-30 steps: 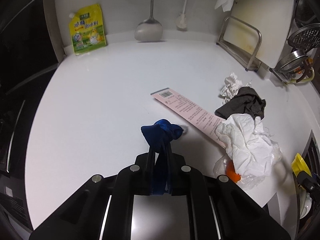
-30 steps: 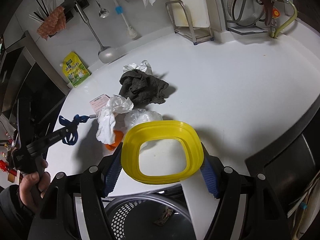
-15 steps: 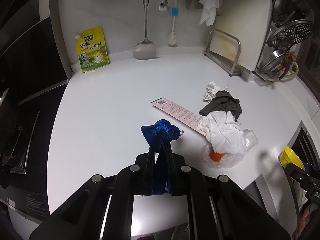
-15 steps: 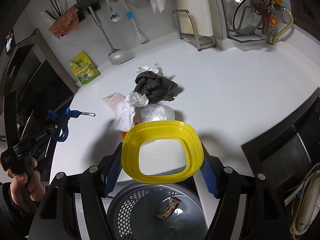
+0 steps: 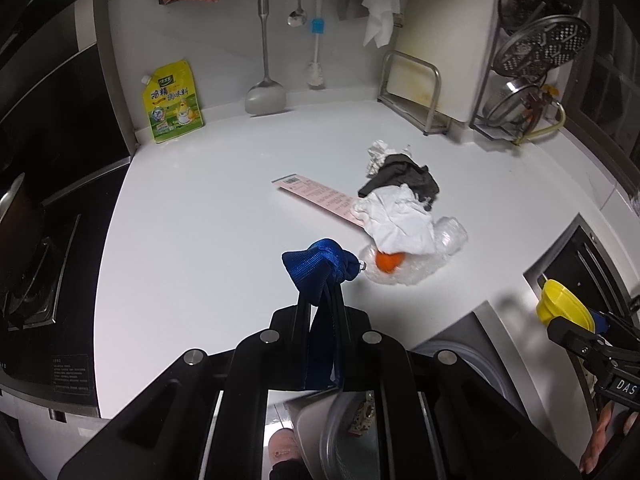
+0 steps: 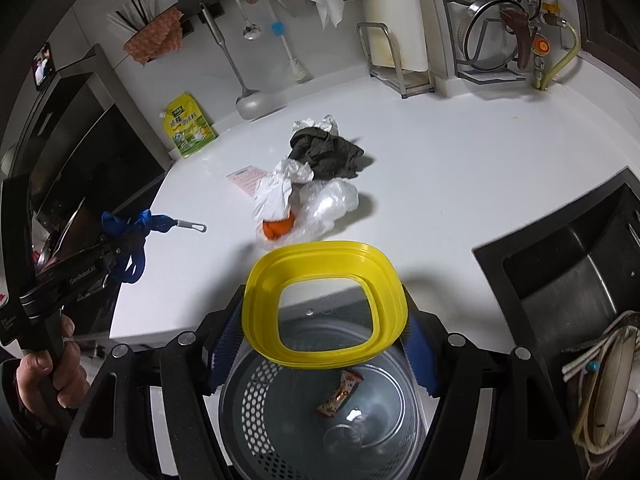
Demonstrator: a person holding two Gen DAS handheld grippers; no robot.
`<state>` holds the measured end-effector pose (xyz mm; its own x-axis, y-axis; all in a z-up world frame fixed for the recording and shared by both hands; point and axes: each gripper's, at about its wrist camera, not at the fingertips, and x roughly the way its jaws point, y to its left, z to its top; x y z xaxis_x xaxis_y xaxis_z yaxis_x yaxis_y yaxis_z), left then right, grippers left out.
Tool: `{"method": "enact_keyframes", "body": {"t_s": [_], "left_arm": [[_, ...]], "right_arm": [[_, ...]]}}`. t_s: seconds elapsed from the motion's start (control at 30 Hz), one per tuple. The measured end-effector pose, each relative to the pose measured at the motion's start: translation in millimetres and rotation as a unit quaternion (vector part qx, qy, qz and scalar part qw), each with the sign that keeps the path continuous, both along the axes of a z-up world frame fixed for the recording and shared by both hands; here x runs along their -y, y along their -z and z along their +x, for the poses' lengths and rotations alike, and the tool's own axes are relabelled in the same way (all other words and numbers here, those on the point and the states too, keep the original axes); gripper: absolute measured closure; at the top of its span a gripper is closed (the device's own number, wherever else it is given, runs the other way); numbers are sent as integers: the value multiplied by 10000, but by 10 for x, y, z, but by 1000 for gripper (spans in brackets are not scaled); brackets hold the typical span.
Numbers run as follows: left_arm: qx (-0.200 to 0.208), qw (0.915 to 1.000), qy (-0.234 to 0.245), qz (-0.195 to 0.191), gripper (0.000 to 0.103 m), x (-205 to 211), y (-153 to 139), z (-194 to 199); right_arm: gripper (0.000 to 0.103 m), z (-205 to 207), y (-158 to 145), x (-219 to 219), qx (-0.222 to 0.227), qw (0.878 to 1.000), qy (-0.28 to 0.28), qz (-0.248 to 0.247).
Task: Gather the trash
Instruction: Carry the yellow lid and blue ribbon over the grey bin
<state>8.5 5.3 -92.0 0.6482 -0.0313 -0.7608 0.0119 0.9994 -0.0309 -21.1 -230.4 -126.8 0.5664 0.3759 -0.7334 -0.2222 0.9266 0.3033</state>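
Observation:
My left gripper (image 5: 322, 300) is shut on a blue strap (image 5: 318, 268) with a metal clip, held above the counter's front edge; it also shows in the right wrist view (image 6: 132, 228). My right gripper (image 6: 326, 316) is shut on a yellow container lid (image 6: 326, 300), held over a grey perforated trash bin (image 6: 320, 408) that holds a snack wrapper (image 6: 340, 394). On the white counter (image 5: 200, 220) lies a trash pile: white crumpled paper (image 5: 396, 220), clear plastic bag (image 5: 444, 240), orange piece (image 5: 388, 261), dark rag (image 5: 404, 176), pink receipt (image 5: 316, 194).
A yellow seasoning pouch (image 5: 172, 102) leans on the back wall beside a hanging spatula (image 5: 265, 96). A cutting board in a rack (image 5: 416, 92) and pot rack (image 5: 532, 80) stand at the back right. A black stove (image 5: 36, 240) is left, a dark sink (image 6: 568, 264) right.
Both grippers have pulled back from the counter toward the bin below its front edge, so the trash pile looks farther away. The bin and its wrapper have come into fuller view. Grips unchanged.

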Motion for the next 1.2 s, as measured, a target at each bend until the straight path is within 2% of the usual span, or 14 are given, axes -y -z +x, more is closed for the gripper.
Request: {"method": "enact_keyframes", "body": {"t_s": [0.47, 0.8, 1.2], "left_arm": [[-11, 9993, 384, -43, 93, 382, 20, -486], [-411, 9973, 605, -90, 93, 604, 288, -781], [-903, 9937, 662, -47, 93, 688, 597, -912]], "right_arm": [[35, -534, 6, 121, -2, 9999, -114, -124], [35, -822, 219, 103, -242, 9992, -269, -195], [35, -923, 549, 30, -581, 9973, -310, -320]]}}
